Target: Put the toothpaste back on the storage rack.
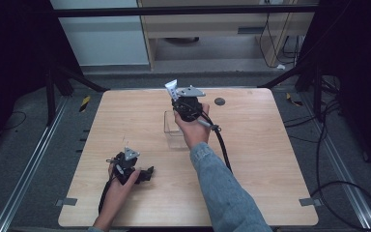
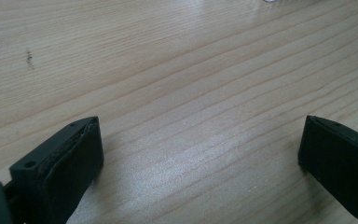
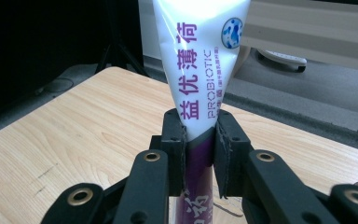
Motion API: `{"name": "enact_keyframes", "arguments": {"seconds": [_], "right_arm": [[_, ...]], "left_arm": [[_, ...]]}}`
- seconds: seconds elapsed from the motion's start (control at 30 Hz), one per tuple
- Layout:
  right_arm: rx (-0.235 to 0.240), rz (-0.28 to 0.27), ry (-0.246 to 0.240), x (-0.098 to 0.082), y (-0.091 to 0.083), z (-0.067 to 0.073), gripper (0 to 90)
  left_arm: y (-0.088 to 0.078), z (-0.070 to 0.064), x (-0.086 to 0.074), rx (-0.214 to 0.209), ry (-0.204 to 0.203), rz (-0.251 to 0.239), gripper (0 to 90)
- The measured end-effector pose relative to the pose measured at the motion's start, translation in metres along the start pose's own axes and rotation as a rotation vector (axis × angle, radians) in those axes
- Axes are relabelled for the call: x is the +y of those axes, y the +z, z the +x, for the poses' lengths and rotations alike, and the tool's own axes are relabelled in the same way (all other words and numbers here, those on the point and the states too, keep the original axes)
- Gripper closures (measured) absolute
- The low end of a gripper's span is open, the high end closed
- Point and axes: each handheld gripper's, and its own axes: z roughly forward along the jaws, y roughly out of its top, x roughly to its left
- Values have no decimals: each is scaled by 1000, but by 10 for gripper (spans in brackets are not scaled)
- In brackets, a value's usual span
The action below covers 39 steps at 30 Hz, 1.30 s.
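Observation:
My right gripper (image 3: 200, 133) is shut on a white and purple toothpaste tube (image 3: 200, 60), which stands upright with its flat crimped end up. In the high view the right gripper (image 1: 188, 104) holds the toothpaste tube (image 1: 171, 89) above a clear plastic box (image 1: 173, 130) near the table's middle. My left gripper (image 1: 149, 172) rests low on the wooden table (image 1: 261, 145) at the front left. In the left gripper view its jaws stand wide apart over bare wood, with nothing between them; the left gripper (image 2: 200, 140) is open.
A small dark round disc (image 1: 219, 101) lies on the table behind and right of the right gripper. A black cable (image 1: 224, 150) trails from the right gripper along the sleeve. Metal frame rails (image 1: 34, 159) run beside the table.

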Motion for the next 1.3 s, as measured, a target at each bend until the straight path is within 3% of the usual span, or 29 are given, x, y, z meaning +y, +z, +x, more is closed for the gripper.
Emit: {"name": "enact_keyframes", "arguments": {"seconds": [0.43, 1.3], "right_arm": [[19, 59, -26, -7, 6, 3, 761], [32, 116, -24, -11, 11, 3, 761]], "left_arm": [[0, 0, 0, -1, 0, 0, 0], [0, 0, 0, -2, 2, 1, 0]]}}
